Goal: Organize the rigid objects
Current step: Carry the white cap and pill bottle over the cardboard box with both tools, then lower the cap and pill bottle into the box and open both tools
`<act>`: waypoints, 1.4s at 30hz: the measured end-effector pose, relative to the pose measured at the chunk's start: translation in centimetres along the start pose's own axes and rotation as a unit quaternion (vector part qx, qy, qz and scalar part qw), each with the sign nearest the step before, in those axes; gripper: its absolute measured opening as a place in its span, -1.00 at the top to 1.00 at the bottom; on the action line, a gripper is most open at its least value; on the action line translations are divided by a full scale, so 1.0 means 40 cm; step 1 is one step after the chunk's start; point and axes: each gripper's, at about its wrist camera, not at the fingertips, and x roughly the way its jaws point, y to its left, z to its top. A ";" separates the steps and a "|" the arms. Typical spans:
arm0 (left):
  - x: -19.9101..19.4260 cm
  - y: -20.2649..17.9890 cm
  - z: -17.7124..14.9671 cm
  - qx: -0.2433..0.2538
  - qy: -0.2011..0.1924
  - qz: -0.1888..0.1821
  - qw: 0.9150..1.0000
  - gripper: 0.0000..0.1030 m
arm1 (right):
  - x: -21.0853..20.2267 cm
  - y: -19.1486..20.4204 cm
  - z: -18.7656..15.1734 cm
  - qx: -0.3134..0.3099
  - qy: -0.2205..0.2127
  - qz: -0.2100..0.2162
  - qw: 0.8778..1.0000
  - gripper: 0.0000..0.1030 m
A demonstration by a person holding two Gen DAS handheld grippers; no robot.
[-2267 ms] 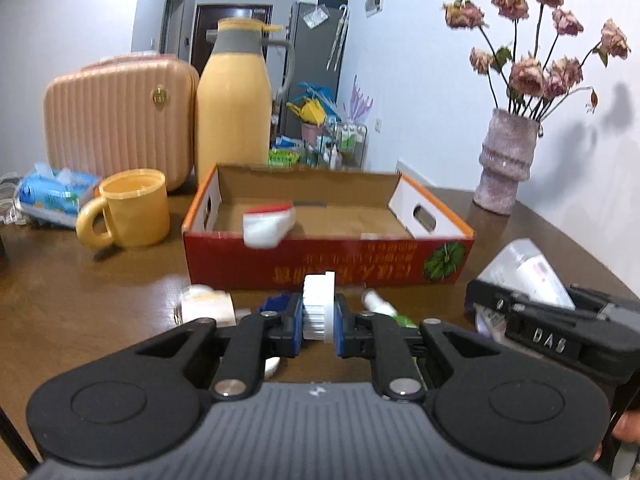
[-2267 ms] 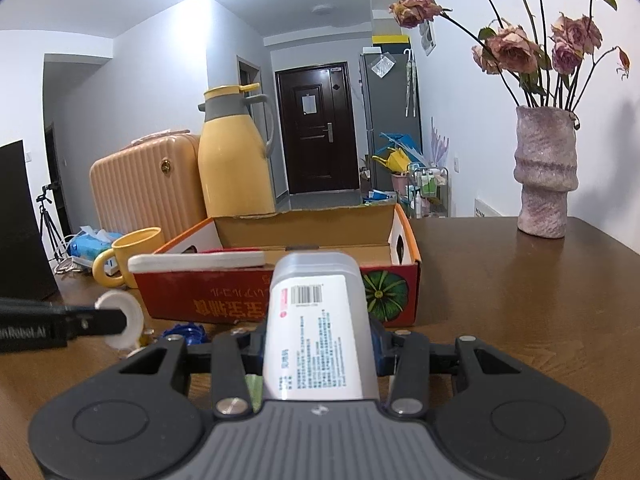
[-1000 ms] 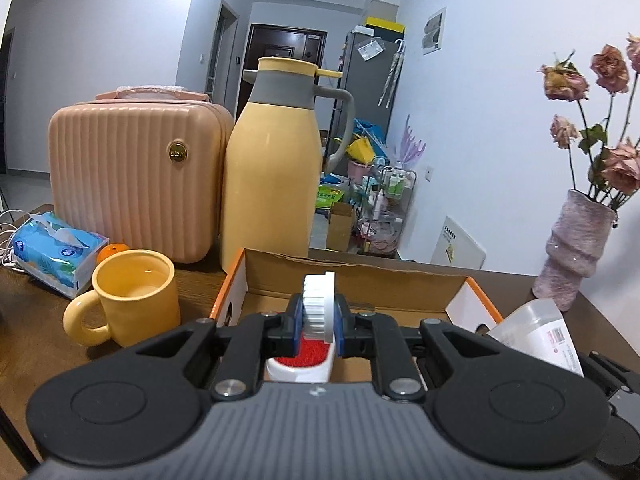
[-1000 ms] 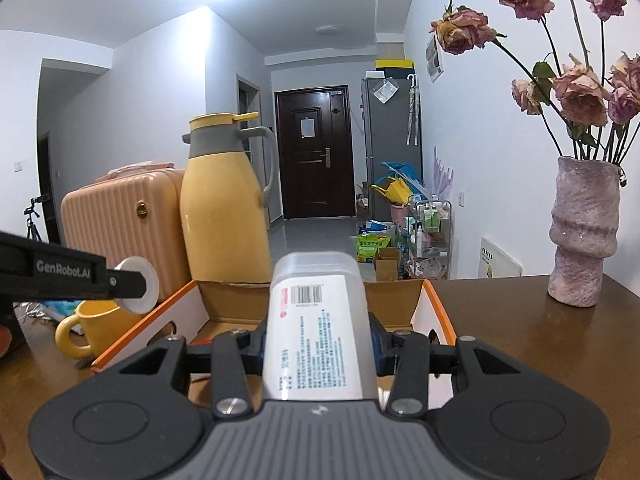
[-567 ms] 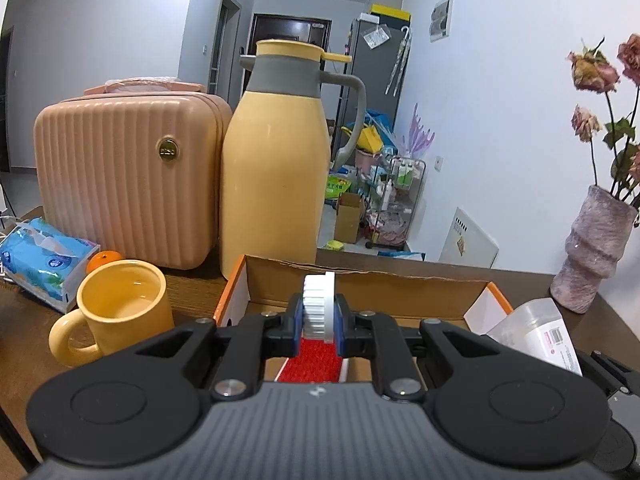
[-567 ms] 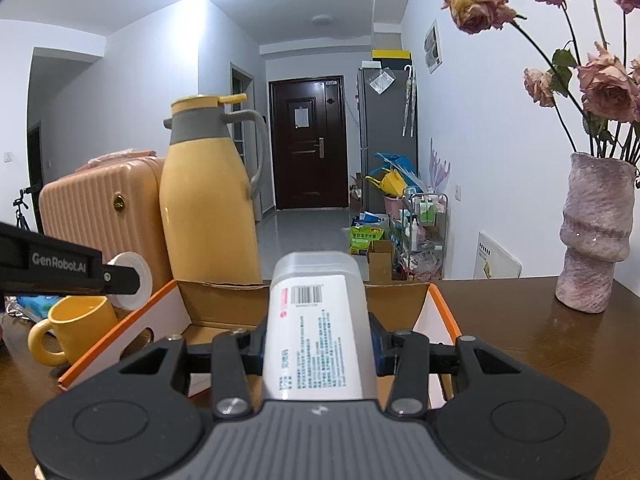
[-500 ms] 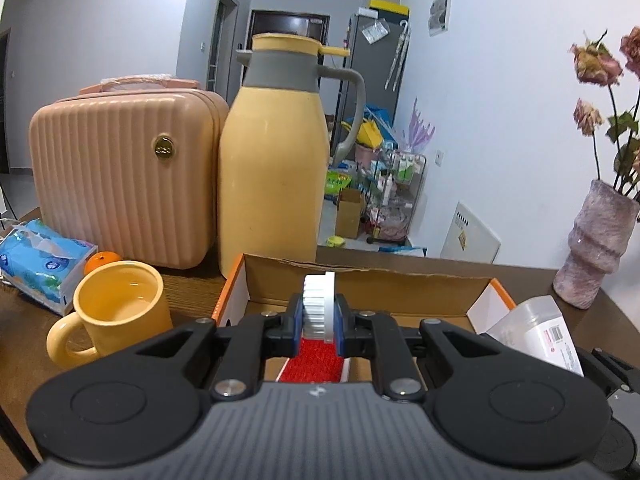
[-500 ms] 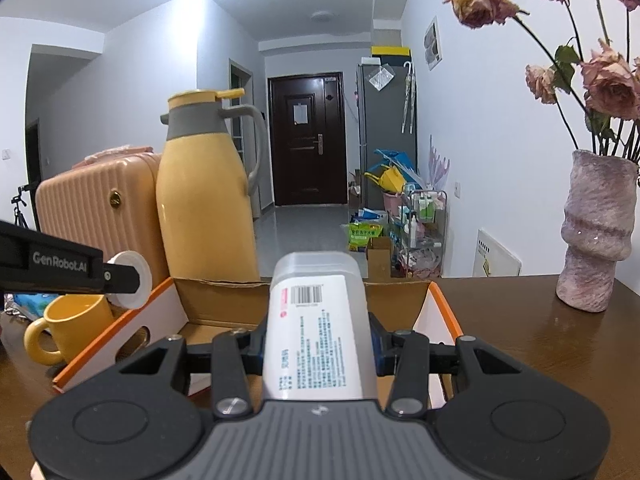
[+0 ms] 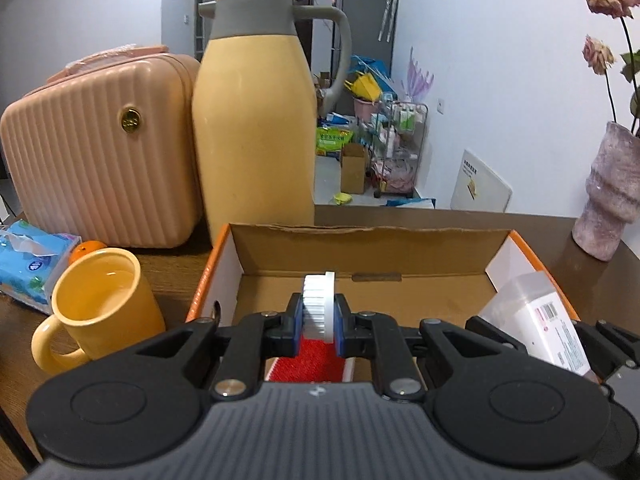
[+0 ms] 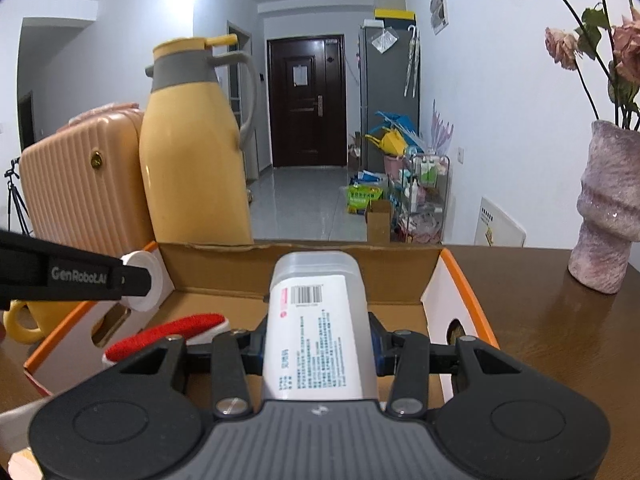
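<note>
Cardboard box [image 9: 360, 240]: we hover over it, brush [image 10: 168, 334] already inside at its left wall.
Left gripper [image 9: 319, 330]: clamped on white disc [image 9: 318, 304].
Right gripper [image 10: 319, 344]: clamped on bottle [image 10: 318, 320].
Release: we'd lower close to the floor, bottle toward the right wall, clear of the brush.
Writing: "GenRobot.AI" on the left gripper; bottle's barcode label too small to read.
</note>
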 end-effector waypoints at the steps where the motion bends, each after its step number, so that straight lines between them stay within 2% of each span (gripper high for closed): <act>1: 0.000 0.000 0.000 0.000 0.001 -0.003 1.000 0.67 | 0.002 0.000 0.000 0.001 0.003 -0.002 1.000 0.17; 2: -0.003 0.001 -0.001 -0.001 0.001 -0.005 1.000 0.63 | 0.003 -0.001 0.000 0.002 0.005 -0.003 1.000 0.16; 3: -0.006 0.002 -0.002 -0.002 -0.001 -0.007 1.000 0.42 | 0.004 -0.003 0.001 0.003 0.008 -0.005 1.000 0.15; 4: -0.006 0.005 0.001 -0.003 -0.004 -0.010 1.000 0.03 | 0.005 -0.004 0.000 0.003 0.012 -0.005 1.000 0.14; 5: -0.013 0.007 0.000 -0.005 -0.012 -0.011 1.000 -0.14 | 0.006 -0.006 0.000 0.002 0.015 -0.006 1.000 -0.03; 6: -0.018 0.007 0.001 -0.007 -0.018 -0.007 1.000 -0.51 | 0.005 -0.005 0.000 -0.001 0.014 -0.010 1.000 -0.32; 7: -0.024 0.007 0.002 -0.008 -0.024 -0.001 1.000 -0.72 | 0.005 -0.005 0.000 -0.003 0.014 -0.014 1.000 -0.48; 8: -0.030 0.008 0.003 -0.009 -0.031 0.003 0.999 -0.76 | 0.003 -0.004 0.001 -0.005 0.013 -0.019 1.000 -0.79; 9: -0.035 0.009 0.002 -0.009 -0.036 0.004 0.999 -0.85 | -0.002 -0.004 0.000 -0.006 0.011 -0.022 1.000 -0.93; 10: -0.037 0.010 0.005 -0.010 -0.038 0.005 0.999 -1.00 | -0.004 -0.003 0.000 -0.009 0.009 -0.025 1.000 -0.96; 25: -0.057 0.021 0.005 -0.021 -0.050 0.015 0.998 -1.00 | -0.020 -0.016 0.011 0.002 0.006 -0.037 0.999 -1.00; 32: -0.087 0.035 -0.001 -0.023 -0.058 0.012 0.998 -1.00 | -0.061 -0.013 0.010 0.000 -0.016 -0.044 0.999 -1.00; 42: -0.174 0.068 -0.040 -0.029 -0.091 -0.002 0.995 -1.00 | -0.158 -0.023 -0.010 -0.008 -0.054 -0.039 0.998 -1.00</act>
